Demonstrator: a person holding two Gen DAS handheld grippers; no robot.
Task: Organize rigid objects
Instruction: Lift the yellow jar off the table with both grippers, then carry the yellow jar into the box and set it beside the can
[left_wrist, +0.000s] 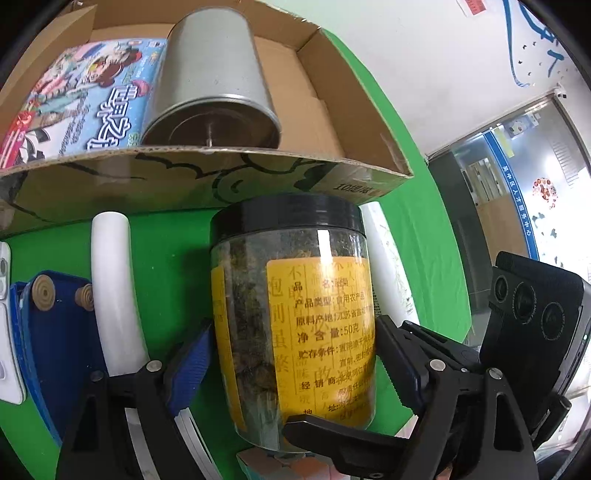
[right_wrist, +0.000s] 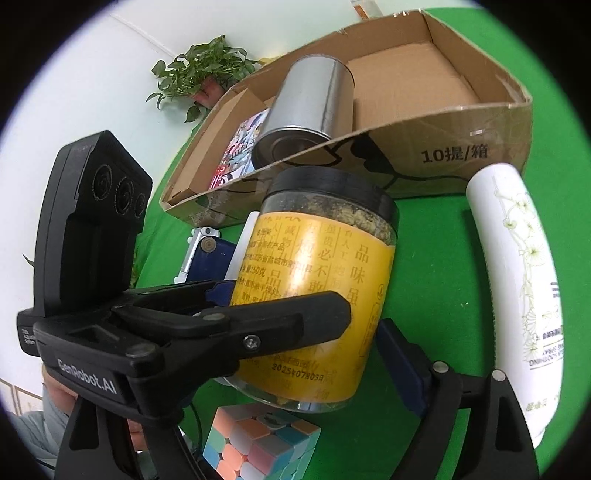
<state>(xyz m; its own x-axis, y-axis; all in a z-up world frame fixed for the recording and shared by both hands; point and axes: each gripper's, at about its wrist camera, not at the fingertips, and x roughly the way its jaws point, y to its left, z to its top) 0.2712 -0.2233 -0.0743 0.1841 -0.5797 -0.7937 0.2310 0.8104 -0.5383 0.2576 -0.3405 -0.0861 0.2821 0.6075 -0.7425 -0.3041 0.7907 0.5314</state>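
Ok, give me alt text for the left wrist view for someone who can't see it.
A yellow-labelled jar with a black lid sits between the left gripper fingers on green cloth. Behind it, a cardboard box holds a metal tin and a comic book.

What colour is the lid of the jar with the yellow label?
Black. The lid shows best in the right wrist view, above the jar's yellow label.

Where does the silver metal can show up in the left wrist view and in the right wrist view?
Left wrist: silver metal can, upper left of centre, lying in the cardboard box.
Right wrist: the can, top centre, inside that box.
Shared landmark: the black-lidded jar in front of the box.
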